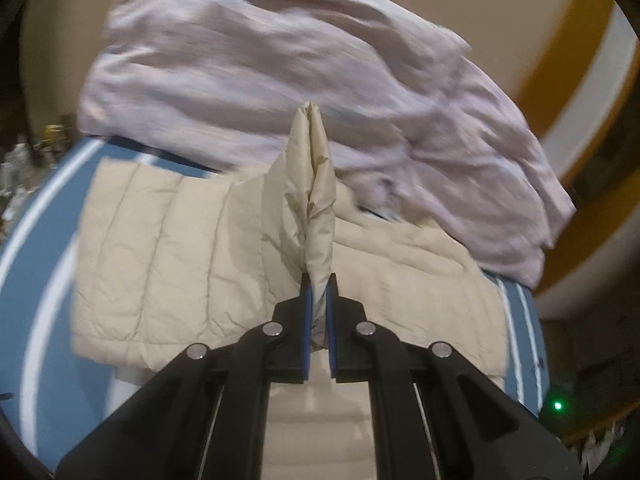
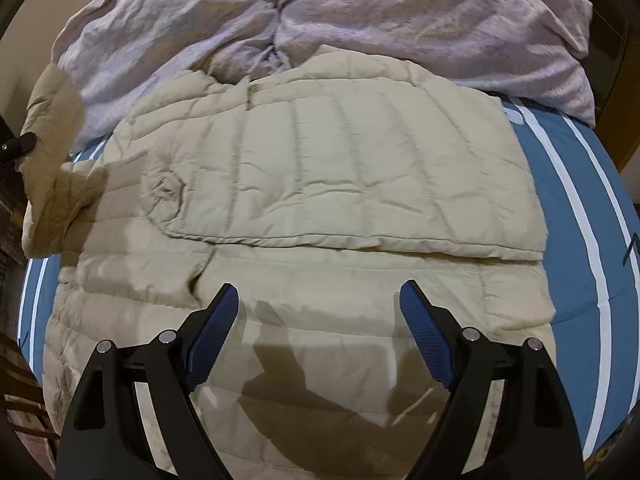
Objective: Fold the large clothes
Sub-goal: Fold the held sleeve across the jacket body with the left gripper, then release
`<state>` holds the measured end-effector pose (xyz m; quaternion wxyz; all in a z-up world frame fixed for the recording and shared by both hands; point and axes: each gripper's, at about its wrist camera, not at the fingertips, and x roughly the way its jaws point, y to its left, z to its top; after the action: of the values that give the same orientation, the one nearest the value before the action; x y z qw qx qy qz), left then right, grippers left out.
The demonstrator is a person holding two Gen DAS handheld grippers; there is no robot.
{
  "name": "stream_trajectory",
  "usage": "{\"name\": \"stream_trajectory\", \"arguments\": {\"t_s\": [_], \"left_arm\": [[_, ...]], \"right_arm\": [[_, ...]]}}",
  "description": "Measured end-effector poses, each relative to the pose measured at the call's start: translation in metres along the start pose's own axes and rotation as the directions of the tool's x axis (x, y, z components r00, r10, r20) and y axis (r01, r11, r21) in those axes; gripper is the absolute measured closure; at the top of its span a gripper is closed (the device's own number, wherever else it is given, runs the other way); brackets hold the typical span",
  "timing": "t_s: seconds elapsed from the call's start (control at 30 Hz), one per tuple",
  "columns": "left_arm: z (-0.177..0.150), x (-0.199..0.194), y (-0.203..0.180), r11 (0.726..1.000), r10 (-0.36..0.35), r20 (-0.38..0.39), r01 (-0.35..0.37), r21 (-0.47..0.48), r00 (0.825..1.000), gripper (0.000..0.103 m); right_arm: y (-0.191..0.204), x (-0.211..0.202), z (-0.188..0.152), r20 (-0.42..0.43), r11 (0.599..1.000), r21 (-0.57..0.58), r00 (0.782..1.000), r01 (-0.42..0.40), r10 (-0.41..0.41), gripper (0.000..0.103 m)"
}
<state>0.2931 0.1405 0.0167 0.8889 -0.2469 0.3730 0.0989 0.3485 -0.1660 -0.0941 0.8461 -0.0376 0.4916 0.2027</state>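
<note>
One panel of the beige quilted jacket is already folded over on the bed. A sleeve is pinched between the left gripper jaws; the right gripper jaws are spread wide, empty, above the jacket. Further folds are judged outstanding.

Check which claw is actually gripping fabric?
The left claw: shut on a raised fold of the beige puffer jacket. The right claw hangs open above it, empty.

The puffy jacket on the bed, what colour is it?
The quilted jacket is pale beige, cream-like; the right wrist view shows it best.
</note>
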Motion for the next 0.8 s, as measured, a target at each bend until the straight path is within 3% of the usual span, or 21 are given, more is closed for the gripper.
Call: {"name": "stream_trajectory", "arguments": {"t_s": [0.13,0.53,0.63,0.7,0.8], "left_arm": [[-0.014,0.017,-0.034,0.998,-0.055,-0.046,0.057,0.035,0.997,0.096],[-0.041,0.049,-0.079,0.984,-0.148,-0.167,0.161,0.069,0.975,0.095],[-0.048,0.05,-0.084,0.982,-0.152,-0.186,0.169,0.079,0.971,0.083],[-0.05,0.048,-0.086,0.981,-0.156,-0.188,0.174,0.085,0.97,0.066],[-0.05,0.043,-0.083,0.982,-0.143,-0.178,0.163,0.098,0.974,0.057]], "right_arm": [[-0.012,0.0,0.0,-0.001,1.0,0.031,1.0,-0.001,0.001,0.019],[-0.032,0.002,0.005,-0.005,0.995,0.097,1.0,-0.024,0.024,0.019],[-0.035,0.001,0.008,0.0,0.994,0.108,0.999,-0.033,0.033,0.019],[-0.037,0.0,0.011,0.005,0.992,0.121,0.999,-0.042,0.041,0.019],[-0.041,-0.002,0.017,0.016,0.985,0.156,0.997,-0.075,0.074,0.019]]}}
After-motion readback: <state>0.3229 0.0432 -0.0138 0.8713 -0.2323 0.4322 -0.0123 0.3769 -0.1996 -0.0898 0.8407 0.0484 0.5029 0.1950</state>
